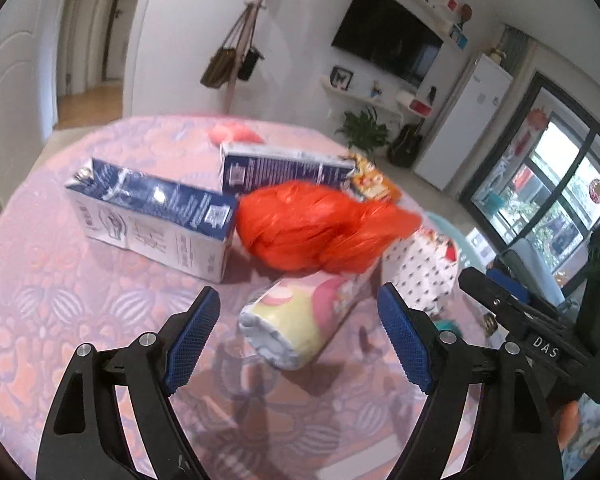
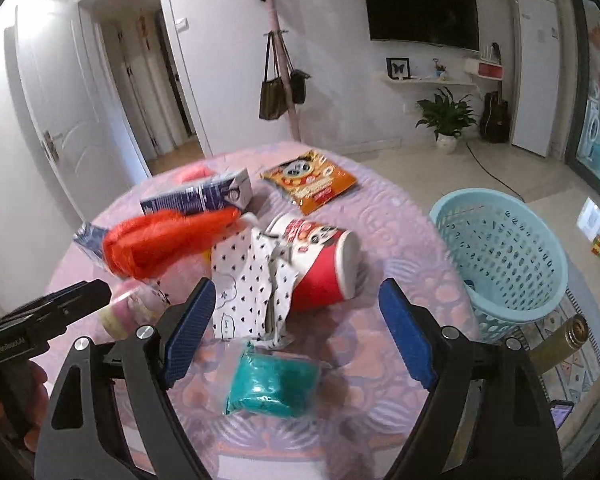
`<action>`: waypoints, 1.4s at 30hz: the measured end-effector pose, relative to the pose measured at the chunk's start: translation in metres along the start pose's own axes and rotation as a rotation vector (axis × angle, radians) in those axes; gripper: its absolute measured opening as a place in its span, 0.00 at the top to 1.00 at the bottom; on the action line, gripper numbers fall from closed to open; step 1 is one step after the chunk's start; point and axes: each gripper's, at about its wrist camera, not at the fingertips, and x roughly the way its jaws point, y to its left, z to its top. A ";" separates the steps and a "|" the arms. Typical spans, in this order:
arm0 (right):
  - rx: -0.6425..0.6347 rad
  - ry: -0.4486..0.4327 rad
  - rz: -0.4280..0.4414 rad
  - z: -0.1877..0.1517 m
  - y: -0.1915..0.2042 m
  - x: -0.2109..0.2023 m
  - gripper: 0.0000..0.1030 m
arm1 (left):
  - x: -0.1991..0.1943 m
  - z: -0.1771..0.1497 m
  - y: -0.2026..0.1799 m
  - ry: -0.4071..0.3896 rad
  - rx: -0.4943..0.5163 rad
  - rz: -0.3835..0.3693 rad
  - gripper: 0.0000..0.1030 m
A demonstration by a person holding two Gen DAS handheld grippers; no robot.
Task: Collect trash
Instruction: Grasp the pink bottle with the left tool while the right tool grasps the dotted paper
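1. Left wrist view. The left gripper [image 1: 299, 336] stood wide open above the patterned pink table [image 1: 52, 280], with nothing between its blue pads [image 1: 192, 340]. The whole view was softened by blur, so print on the packaging could not be read.
2. Directly ahead of it lay a pink-and-yellow roll [image 1: 300, 320] on its side, its near end toward the camera and its far end hidden under a crumpled orange plastic bag [image 1: 320, 228].
3. A blue-and-white carton [image 1: 152, 220] lay left of the bag; a second carton [image 1: 284, 170] lay behind it, partly covered by the bag. A spotted white wrapper [image 1: 420, 276] showed at the right, cut off by the right pad.
4. The right gripper's black body [image 1: 540, 340] entered at the right edge; its jaws were not visible here.
5. Right wrist view. The right gripper [image 2: 296, 332] was also wide open and held nothing.
6. Between its pads on the table lay a teal packet [image 2: 272, 384], nearest, and behind it the spotted wrapper [image 2: 248, 288], which overlapped a tipped red paper cup [image 2: 324, 264].
7. The orange bag [image 2: 160, 244] was blurred and hid most of one carton [image 2: 86, 240]. An orange snack packet [image 2: 310, 180] lay flat at the far side.
8. A light blue basket [image 2: 500, 256] stood on the floor just beside the table at the right, its base hidden by the gripper arm.
9. The left gripper's body [image 2: 40, 320] and part of a hand [image 2: 12, 408] showed at the left edge.
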 end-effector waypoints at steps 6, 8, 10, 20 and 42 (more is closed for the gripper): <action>-0.023 0.057 0.016 -0.002 0.008 0.022 0.45 | 0.025 0.003 0.004 0.061 0.048 0.008 0.24; -0.021 0.078 0.031 -0.003 0.009 0.029 0.51 | 0.034 0.007 0.004 0.085 0.069 -0.009 0.24; -0.026 0.090 0.028 -0.004 0.010 0.034 0.61 | 0.043 0.011 0.002 0.111 0.077 -0.035 0.24; -0.049 0.079 0.063 -0.004 0.014 0.034 0.90 | 0.075 0.012 -0.019 0.203 0.184 -0.017 0.32; -0.130 -0.109 0.096 0.006 0.035 -0.033 0.96 | -0.019 -0.034 -0.025 0.021 0.093 -0.184 0.54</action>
